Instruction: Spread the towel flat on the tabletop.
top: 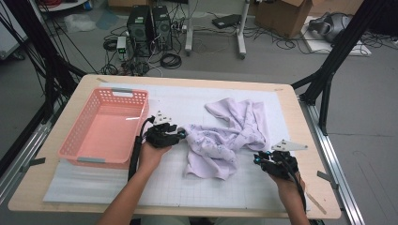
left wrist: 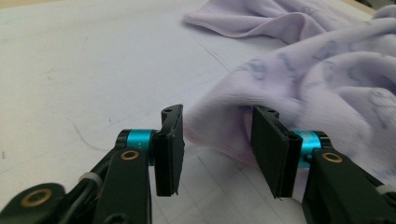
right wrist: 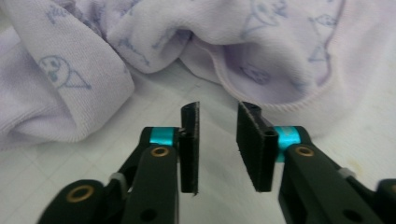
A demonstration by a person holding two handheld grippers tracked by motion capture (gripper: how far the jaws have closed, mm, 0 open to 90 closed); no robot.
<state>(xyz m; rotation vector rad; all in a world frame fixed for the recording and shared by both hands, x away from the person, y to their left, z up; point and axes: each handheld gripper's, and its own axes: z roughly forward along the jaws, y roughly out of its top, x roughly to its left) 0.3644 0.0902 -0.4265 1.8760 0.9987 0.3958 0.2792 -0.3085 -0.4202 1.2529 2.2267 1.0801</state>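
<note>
Lilac printed garment (left wrist: 303,79): cut off by the top and right edges of the left gripper view, its near fold blurred. In the right gripper view the cloth (right wrist: 261,51) runs past the top and both sides. Print motifs too small to tell in the high view.

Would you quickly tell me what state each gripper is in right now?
Left gripper: open, an edge of the lilac garment between its jaws, not pinched.
Right gripper: open, holding nothing, just short of the garment's hem.
</note>
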